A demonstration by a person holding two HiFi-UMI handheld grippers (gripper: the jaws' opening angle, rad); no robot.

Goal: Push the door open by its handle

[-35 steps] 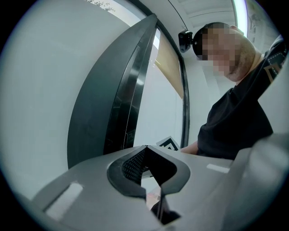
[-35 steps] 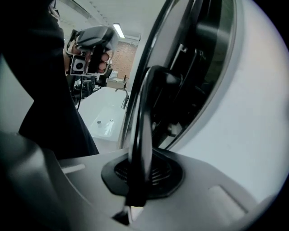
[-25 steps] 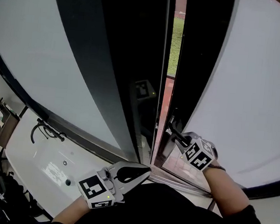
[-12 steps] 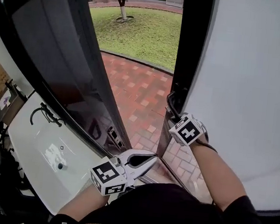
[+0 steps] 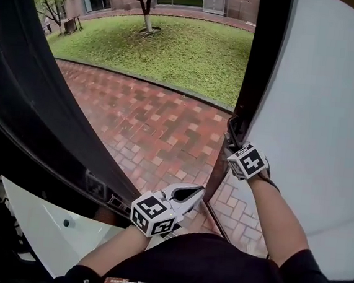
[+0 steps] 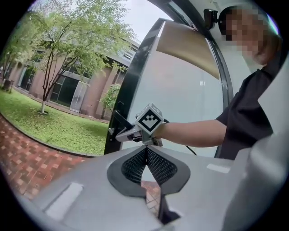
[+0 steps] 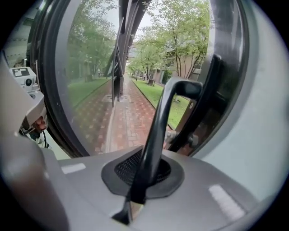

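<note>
The door's frosted panel (image 5: 316, 120) in its black frame (image 5: 262, 65) stands swung outward on the right. Its black lever handle (image 5: 230, 128) (image 7: 163, 113) runs between the pads of my right gripper (image 5: 233, 144) (image 7: 143, 173), which is shut on it. From the left gripper view the handle (image 6: 116, 122) and the right gripper (image 6: 123, 134) appear at the frame's edge. My left gripper (image 5: 198, 191) (image 6: 145, 154) hangs low in the doorway, shut, its pads touching with nothing between them.
The other dark glass leaf (image 5: 23, 117) (image 7: 54, 90) borders the opening on the left. Beyond lie a wet red-brick path (image 5: 159, 130), a lawn (image 5: 173, 50) and trees. A white basin (image 5: 37, 230) sits low at the left, behind the glass.
The door has swung from a narrow gap to wide open, exposing the brick path and lawn. My right gripper stayed on the handle and moved outward with it. The left gripper shifted slightly right.
</note>
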